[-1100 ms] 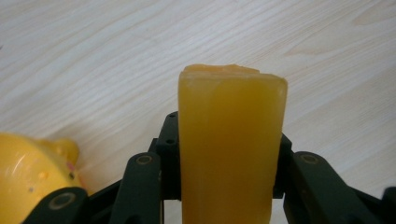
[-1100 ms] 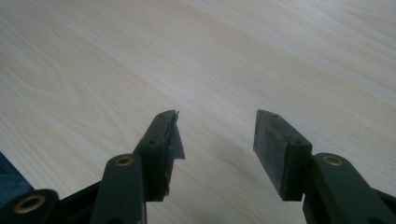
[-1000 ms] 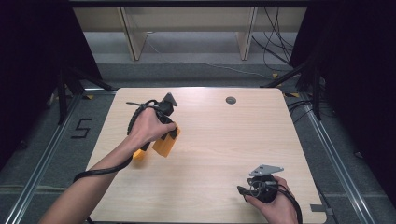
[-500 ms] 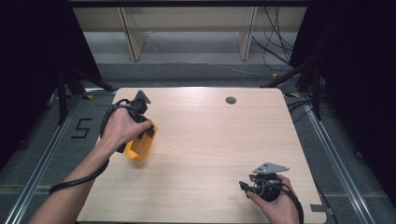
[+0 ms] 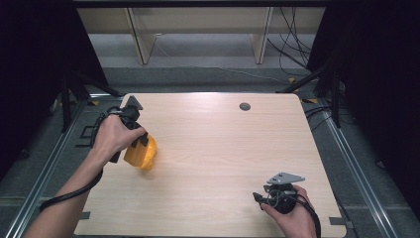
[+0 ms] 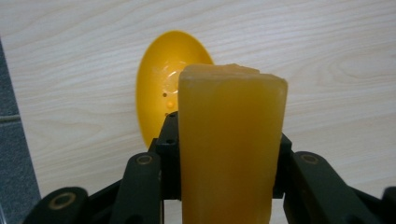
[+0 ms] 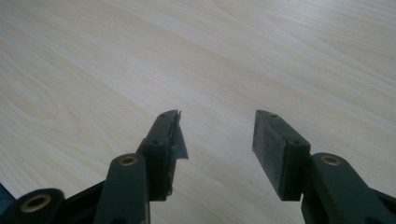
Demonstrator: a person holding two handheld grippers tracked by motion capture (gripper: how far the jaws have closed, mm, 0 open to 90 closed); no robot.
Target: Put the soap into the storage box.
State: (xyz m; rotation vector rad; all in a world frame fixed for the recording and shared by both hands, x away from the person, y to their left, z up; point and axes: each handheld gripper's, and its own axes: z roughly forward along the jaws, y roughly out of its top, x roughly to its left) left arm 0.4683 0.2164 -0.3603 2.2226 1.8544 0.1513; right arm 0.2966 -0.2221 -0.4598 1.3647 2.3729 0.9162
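From the high view I see my left gripper (image 5: 132, 130) in the left part of the frame, over the left side of the wooden table (image 5: 218, 163), with my left hand (image 5: 113, 136) wrapped around it and its cable trailing down toward the lower left corner. Its jaws are clamped on an orange block (image 6: 231, 140) — in the left gripper view the block stands between the two black jaws and rises from the bottom edge to just above the middle of the frame, translucent and waxy, with a slightly uneven top. Behind it, in the upper centre-left of that view, lies a yellow bowl (image 6: 159, 79) on the tabletop, its hollow facing the camera; I can't tell whether the block touches it. In the high view the orange and yellow shapes merge into one mass just below and right of my left hand. My right gripper (image 5: 277, 196) sits in the lower right of the high view, near the table's front edge, held in my right hand (image 5: 292, 218) with the grey three-cornered plate on top. In the right gripper view its jaws stand wide apart over bare wood — nothing between them. A small dark round hole (image 5: 244, 106) shows near the table's far edge, in the upper centre.
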